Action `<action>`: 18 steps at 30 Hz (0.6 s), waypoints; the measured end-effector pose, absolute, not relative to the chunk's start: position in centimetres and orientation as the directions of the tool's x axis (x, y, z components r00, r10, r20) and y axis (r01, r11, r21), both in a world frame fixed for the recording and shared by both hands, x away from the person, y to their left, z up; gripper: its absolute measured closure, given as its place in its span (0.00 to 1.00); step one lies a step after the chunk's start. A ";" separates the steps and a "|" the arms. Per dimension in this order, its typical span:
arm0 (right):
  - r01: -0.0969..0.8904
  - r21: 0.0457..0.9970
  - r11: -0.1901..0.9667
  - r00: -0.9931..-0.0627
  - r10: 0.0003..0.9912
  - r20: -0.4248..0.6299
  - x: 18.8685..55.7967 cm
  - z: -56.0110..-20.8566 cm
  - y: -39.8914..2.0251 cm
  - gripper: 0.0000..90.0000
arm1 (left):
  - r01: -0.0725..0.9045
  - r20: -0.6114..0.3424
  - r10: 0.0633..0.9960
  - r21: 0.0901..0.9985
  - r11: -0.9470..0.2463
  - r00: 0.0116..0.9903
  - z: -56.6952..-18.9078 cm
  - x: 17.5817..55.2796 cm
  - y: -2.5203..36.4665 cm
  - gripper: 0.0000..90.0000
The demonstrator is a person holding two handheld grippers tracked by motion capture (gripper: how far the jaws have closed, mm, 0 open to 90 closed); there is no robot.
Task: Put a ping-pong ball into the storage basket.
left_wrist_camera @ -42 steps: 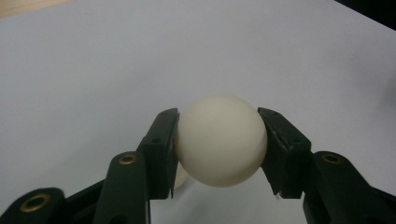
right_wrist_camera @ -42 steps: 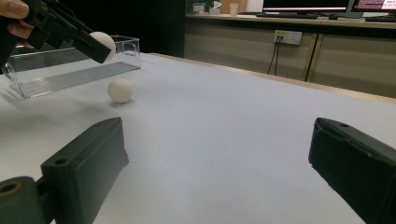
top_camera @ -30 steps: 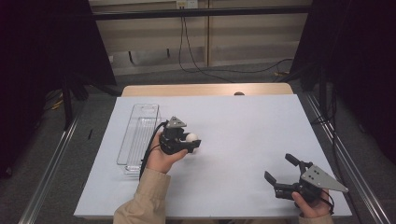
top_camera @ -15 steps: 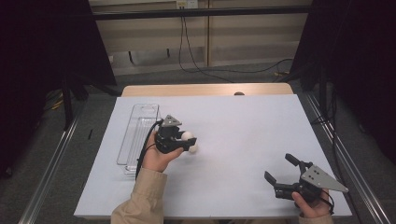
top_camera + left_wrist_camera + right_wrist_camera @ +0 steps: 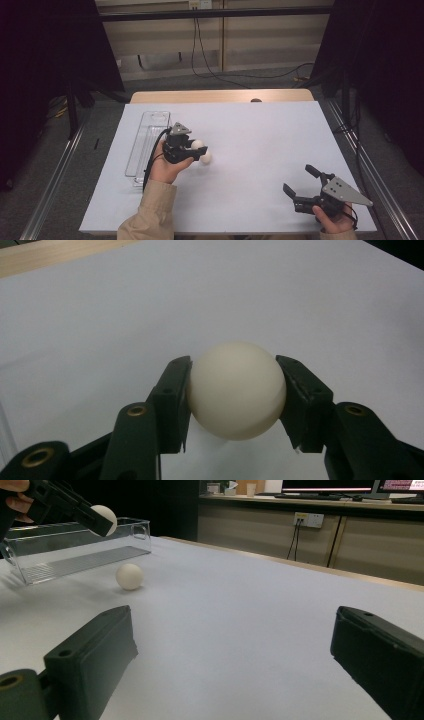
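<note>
A white ball [image 5: 235,390] is being clenched by the left gripper [image 5: 192,149] above the surface, near the clear tray [image 5: 148,131] by the left edge, seemingly for binning; the right gripper [image 5: 301,187] is being rested released near the right corner.

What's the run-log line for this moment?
left gripper: shut on held ball, lifted | right gripper: open | second ball: on table | clear tray: empty

The ball [image 5: 235,390] clamped in the left gripper [image 5: 192,146] looks like smooth, matt cream plastic — so does the second ball [image 5: 129,576]. The tray [image 5: 75,550] is clear glossy plastic with a ribbed floor; the table cover [image 5: 260,150] is matt white, paper-like, over a wooden edge [image 5: 220,95].
</note>
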State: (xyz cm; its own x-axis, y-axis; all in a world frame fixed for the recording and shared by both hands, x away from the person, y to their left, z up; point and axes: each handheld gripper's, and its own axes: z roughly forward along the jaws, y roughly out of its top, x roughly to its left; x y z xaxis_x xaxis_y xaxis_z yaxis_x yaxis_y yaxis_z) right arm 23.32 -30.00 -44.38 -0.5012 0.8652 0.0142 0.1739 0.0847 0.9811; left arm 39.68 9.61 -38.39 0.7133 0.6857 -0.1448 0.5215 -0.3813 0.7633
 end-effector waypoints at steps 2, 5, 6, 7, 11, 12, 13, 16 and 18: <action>0.174 0.981 0.085 -0.501 0.865 0.014 23.3 -44.4 -30.0 0.04 | 0.522 -0.144 0.687 0.763 -0.381 0.712 -38.4 39.7 9.7 0.57; 0.174 0.981 0.085 -0.501 0.865 0.014 23.3 -44.4 -30.0 0.04 | 0.524 -0.150 0.690 0.767 -0.371 0.709 -38.4 39.7 9.7 0.57; 0.174 0.981 0.085 -0.501 0.865 0.014 23.3 -44.4 -30.0 0.04 | 0.524 -0.148 0.691 0.767 -0.372 0.707 -38.4 39.7 9.8 0.57; 0.174 0.981 0.085 -0.501 0.865 0.014 23.3 -44.4 -30.0 0.04 | 0.525 -0.149 0.693 0.767 -0.369 0.705 -38.4 39.7 9.8 0.57; 0.174 0.981 0.088 -0.502 0.865 0.012 23.3 -44.4 -30.0 0.04 | 0.519 -0.133 0.692 0.764 -0.384 0.709 -38.3 39.8 10.0 0.57; 0.173 0.981 0.088 -0.502 0.865 0.011 23.3 -44.4 -30.0 0.04 | 0.520 -0.136 0.694 0.765 -0.380 0.707 -38.3 39.8 10.1 0.57; 0.173 0.981 0.088 -0.502 0.865 0.011 23.3 -44.4 -30.0 0.04 | 0.523 -0.141 0.695 0.765 -0.376 0.705 -38.3 39.8 10.1 0.57; 0.173 0.981 0.087 -0.502 0.865 0.012 23.3 -44.4 -30.0 0.04 | 0.525 -0.142 0.700 0.767 -0.369 0.699 -38.3 39.8 10.3 0.57; 0.174 0.981 0.087 -0.501 0.865 0.012 23.3 -44.4 -30.0 0.04 | 0.527 -0.142 0.704 0.767 -0.366 0.696 -38.2 39.8 10.4 0.57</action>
State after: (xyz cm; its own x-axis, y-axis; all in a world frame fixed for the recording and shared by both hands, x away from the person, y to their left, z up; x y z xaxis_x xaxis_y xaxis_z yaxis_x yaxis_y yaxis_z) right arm 23.32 -29.99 -44.38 -0.5014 0.8651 0.0121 0.1740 0.0871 0.9809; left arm 39.82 10.36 -38.25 0.6959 0.7039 -0.1422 0.5269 -0.3659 0.7671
